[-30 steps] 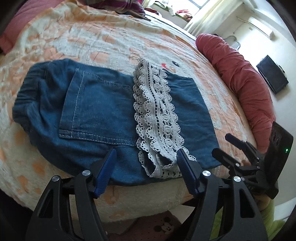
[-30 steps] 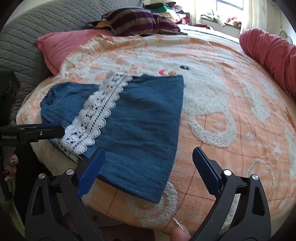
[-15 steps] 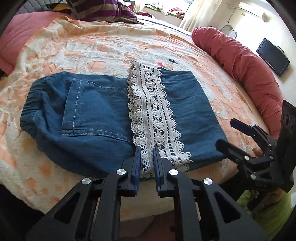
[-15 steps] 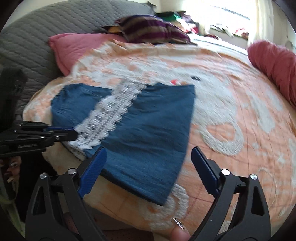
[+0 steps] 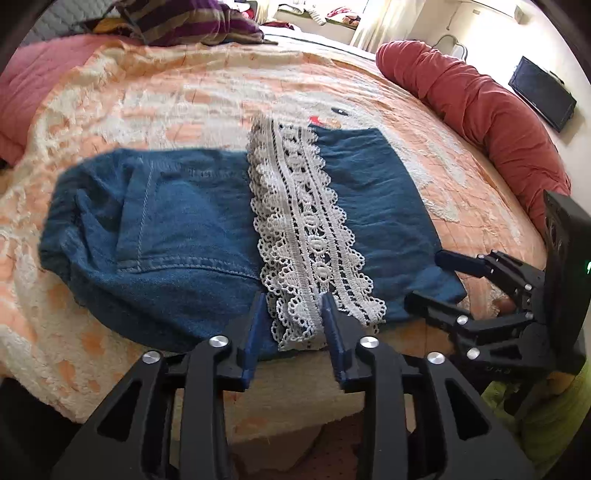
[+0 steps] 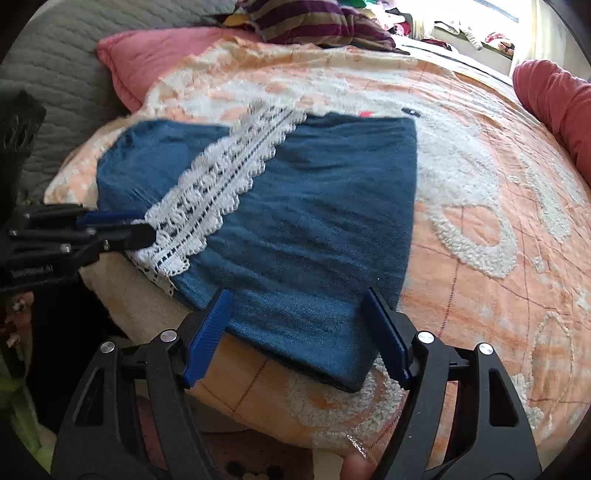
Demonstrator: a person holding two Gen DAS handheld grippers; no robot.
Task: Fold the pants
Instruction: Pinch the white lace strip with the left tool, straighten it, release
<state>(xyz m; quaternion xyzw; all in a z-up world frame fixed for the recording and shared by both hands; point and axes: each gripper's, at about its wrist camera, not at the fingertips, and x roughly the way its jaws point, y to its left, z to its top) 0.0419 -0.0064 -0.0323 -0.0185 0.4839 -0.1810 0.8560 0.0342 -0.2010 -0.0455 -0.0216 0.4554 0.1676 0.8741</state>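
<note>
Folded blue denim pants (image 5: 177,221) with a white lace hem (image 5: 306,229) laid across their middle rest on the bed near its front edge. My left gripper (image 5: 291,299) is at the near end of the lace. Its jaws are opening, with the lace tip between them and the pads apart from it. In the right wrist view my right gripper (image 6: 297,295) straddles the near folded edge of the pants (image 6: 325,206). Its jaws are closing, still wide of the cloth. The left gripper (image 6: 146,225) shows there at the lace (image 6: 221,177), and the right gripper (image 5: 424,278) shows in the left wrist view.
The orange and white fleece blanket (image 5: 221,96) covers the bed. A red bolster (image 5: 498,122) lies along the right side. A pink pillow (image 6: 155,62), a striped cushion (image 5: 192,26) and a grey headboard (image 6: 55,74) are at the back. The bed's front edge drops just below both grippers.
My left gripper closed at the lace end half a second ago and has opened partway since. My right gripper's jaws have narrowed and moved in over the pants' near edge.
</note>
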